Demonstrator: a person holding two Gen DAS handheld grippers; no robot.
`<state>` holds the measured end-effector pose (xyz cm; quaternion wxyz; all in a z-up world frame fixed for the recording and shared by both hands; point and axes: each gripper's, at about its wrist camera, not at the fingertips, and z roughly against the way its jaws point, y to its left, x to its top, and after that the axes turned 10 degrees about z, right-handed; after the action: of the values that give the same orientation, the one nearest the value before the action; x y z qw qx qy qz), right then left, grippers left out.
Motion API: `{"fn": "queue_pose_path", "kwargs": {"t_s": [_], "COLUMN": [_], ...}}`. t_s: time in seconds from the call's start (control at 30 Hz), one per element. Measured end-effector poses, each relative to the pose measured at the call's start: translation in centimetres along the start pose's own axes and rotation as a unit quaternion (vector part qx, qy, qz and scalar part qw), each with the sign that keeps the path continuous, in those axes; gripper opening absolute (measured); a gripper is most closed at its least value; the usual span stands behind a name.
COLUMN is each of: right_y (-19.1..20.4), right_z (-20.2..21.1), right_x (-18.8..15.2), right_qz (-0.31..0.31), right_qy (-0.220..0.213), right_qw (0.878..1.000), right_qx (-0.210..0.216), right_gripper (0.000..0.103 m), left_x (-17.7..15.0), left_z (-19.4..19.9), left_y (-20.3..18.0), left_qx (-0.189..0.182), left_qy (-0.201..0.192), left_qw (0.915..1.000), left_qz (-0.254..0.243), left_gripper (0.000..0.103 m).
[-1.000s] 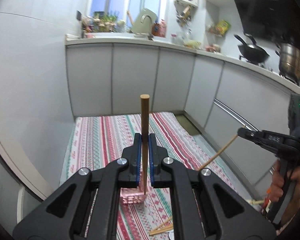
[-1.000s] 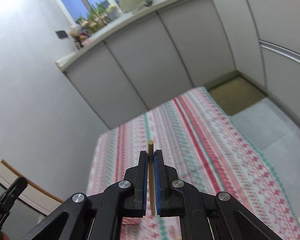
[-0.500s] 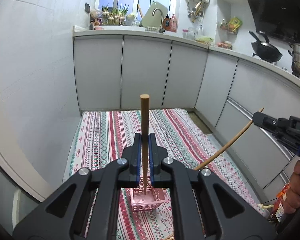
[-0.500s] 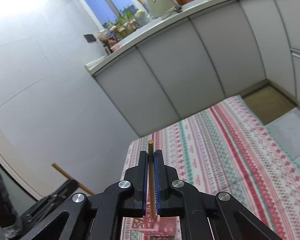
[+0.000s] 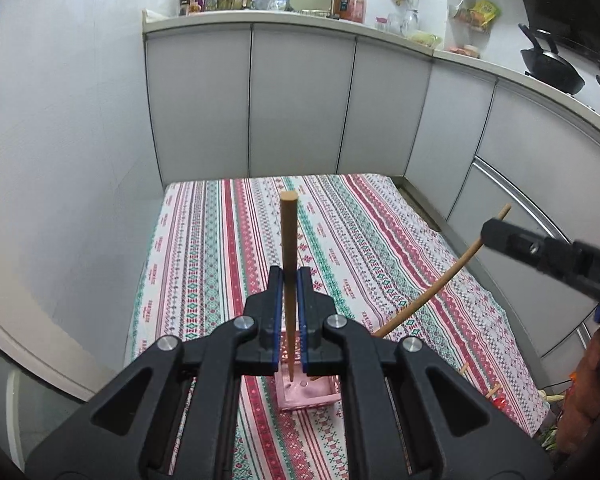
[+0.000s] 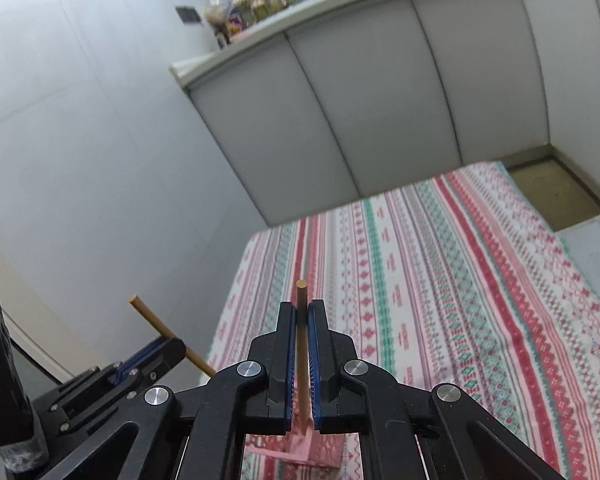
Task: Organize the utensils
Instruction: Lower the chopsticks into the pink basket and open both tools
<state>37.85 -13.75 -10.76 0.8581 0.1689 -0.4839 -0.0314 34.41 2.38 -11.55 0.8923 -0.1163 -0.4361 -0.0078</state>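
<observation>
My left gripper is shut on a wooden chopstick that stands upright, with its lower tip over the pink basket on the striped cloth. In the left wrist view the right gripper reaches in from the right, and its chopstick slants down toward the basket. My right gripper is shut on that chopstick, with the pink basket partly hidden below its fingers. At the lower left of the right wrist view, the left gripper holds its chopstick.
Striped tablecloth covers a low table against the grey wall and cabinets. Loose chopsticks lie on the cloth near its right front edge. A kitchen counter with a black wok runs along the back right.
Both grippers have sunk toward the table. The right gripper has swung in closer to the left one. The pink basket now shows below both chopstick tips.
</observation>
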Motion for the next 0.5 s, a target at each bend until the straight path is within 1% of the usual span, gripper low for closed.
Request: {"fn": "queue_pose_path", "kwargs": {"t_s": [0.13,0.3,0.47,0.5], "right_y": [0.0,0.0,-0.1,-0.2], "right_z": [-1.7,-3.0,-3.3,-3.3], "right_x": [-0.7,-1.3,-1.4,-1.4], "right_qz": [-0.005,-0.011,-0.013,-0.016], "right_qy": [0.024,0.044,0.048,0.05], "right_qw": [1.0,0.999,0.999,0.999], "right_qx": [0.007,0.012,0.012,0.012], "right_gripper": [0.005,0.005,0.006,0.008], "left_x": [-0.3,-0.1,-0.1,0.0], "left_z": [-0.6,-1.4,-1.6,-1.7], "left_y": [0.2,0.7,1.2,1.3], "left_qx": [0.002,0.002,0.001,-0.001], "left_qy": [0.015,0.03,0.03,0.031], "left_qw": [0.9999,0.9995,0.9992,0.9991], "left_qz": [0.002,0.014,0.028,0.03], "left_gripper": [0.008,0.008,0.008,0.008]}}
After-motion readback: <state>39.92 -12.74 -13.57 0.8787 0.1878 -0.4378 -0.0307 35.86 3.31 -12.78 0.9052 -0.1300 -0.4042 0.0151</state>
